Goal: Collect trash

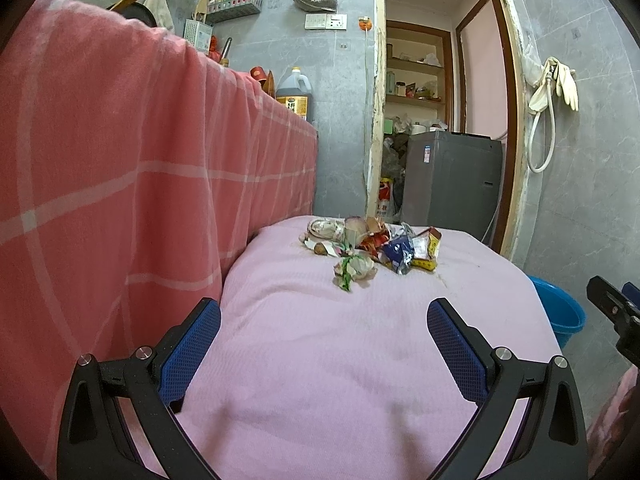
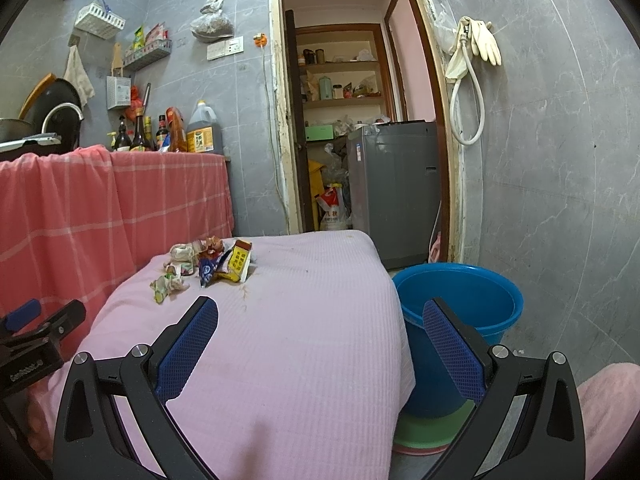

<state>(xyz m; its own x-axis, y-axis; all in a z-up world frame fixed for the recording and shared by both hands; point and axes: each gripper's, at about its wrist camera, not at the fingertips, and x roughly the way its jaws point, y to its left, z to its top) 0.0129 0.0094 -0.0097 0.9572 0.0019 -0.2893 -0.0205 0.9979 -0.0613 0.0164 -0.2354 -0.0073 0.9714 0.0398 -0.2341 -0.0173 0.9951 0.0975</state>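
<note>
A pile of crumpled wrappers and paper trash (image 1: pixel 372 246) lies at the far end of a table under a pink cloth (image 1: pixel 340 360). One crumpled wrapper (image 1: pixel 354 267) sits a little nearer than the rest. My left gripper (image 1: pixel 324 320) is open and empty, well short of the pile. In the right wrist view the pile (image 2: pixel 208 260) is at the far left of the pink cloth (image 2: pixel 280 340). My right gripper (image 2: pixel 320 318) is open and empty over the table's right edge. A blue bucket (image 2: pixel 468 296) stands on the floor right of the table and also shows in the left wrist view (image 1: pixel 560 312).
A counter draped in red checked cloth (image 1: pixel 120 180) rises left of the table, with bottles (image 2: pixel 168 132) on it. A doorway behind shows a grey washing machine (image 2: pixel 396 188). Grey tiled walls (image 2: pixel 560 160) close the right side. A hose and gloves (image 2: pixel 472 48) hang there.
</note>
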